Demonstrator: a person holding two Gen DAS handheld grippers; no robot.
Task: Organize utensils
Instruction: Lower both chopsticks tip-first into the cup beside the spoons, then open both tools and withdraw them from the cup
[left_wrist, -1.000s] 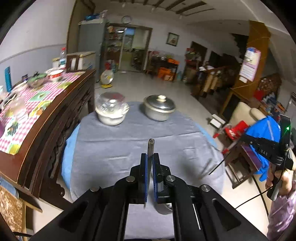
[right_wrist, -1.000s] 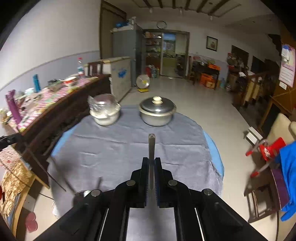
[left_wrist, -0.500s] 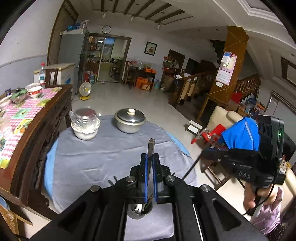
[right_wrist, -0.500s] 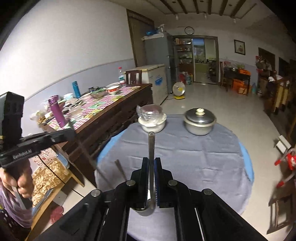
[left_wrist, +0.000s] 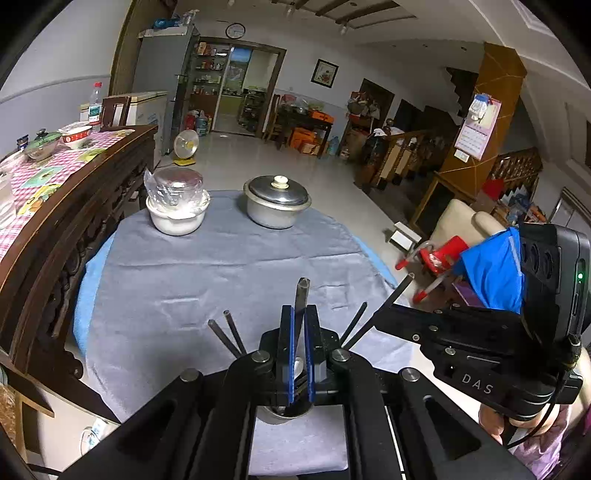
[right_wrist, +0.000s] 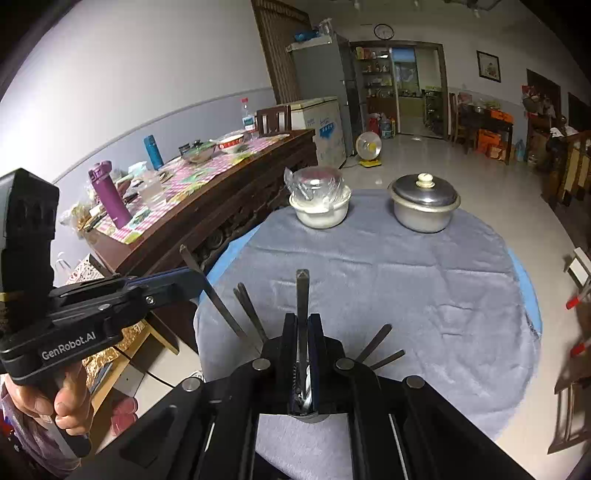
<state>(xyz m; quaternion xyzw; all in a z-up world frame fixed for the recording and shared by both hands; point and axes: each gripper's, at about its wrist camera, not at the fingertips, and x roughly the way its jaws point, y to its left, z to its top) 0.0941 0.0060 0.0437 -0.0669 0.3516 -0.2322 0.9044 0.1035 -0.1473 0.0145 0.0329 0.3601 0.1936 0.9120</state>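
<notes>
Four chopsticks already stood in cup. Left gripper and right gripper each pinched one chopstick above cup; insertion, release remained.

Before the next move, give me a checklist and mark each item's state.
1. Left claw shut on left chopstick: ok.
2. Right claw shut on right chopstick: ok.
3. Metal cup lies beneath the left claw: ok.
4. Held chopsticks' lower tips inside the cup: cannot tell, the claws hide them.
5. Room left among the stored chopsticks: cannot tell.
6. Lidded pot and covered bowl stand at the far side of the grey cloth, away from the cup: ok.
</notes>
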